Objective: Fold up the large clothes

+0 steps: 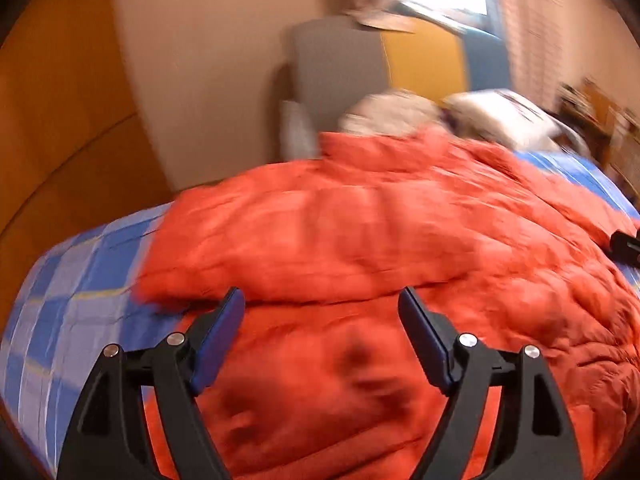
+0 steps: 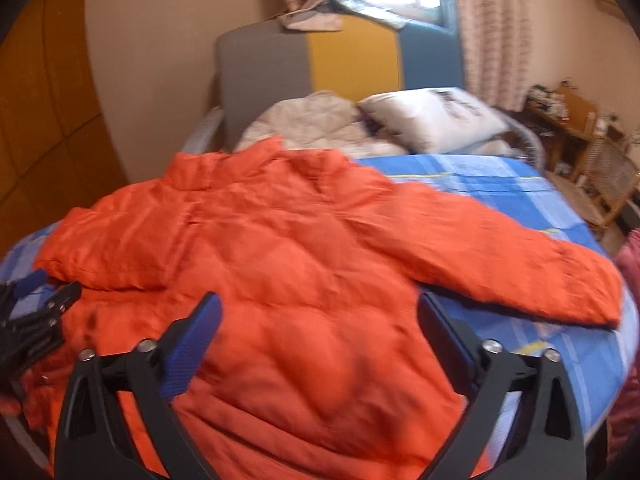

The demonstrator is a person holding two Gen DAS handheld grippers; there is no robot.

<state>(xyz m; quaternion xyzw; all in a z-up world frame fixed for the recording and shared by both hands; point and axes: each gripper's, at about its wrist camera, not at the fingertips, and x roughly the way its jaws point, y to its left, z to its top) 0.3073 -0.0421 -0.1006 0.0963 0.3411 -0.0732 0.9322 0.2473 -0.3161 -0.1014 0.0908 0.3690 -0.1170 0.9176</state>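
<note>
While both my grippers gape empty, the puffy orange quilted jacket's point(image 2: 280, 248) unfolded sleeve point(image 2: 500, 264) runs toward two o'clock, nearer my right gripper point(image 2: 320, 320).

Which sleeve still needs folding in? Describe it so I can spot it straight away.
Start at the bed with the blue checked sheet. The orange puffer jacket lies spread across it. The unfolded sleeve stretches straight out to the right over bare sheet; the other sleeve is already folded over the body.
</note>
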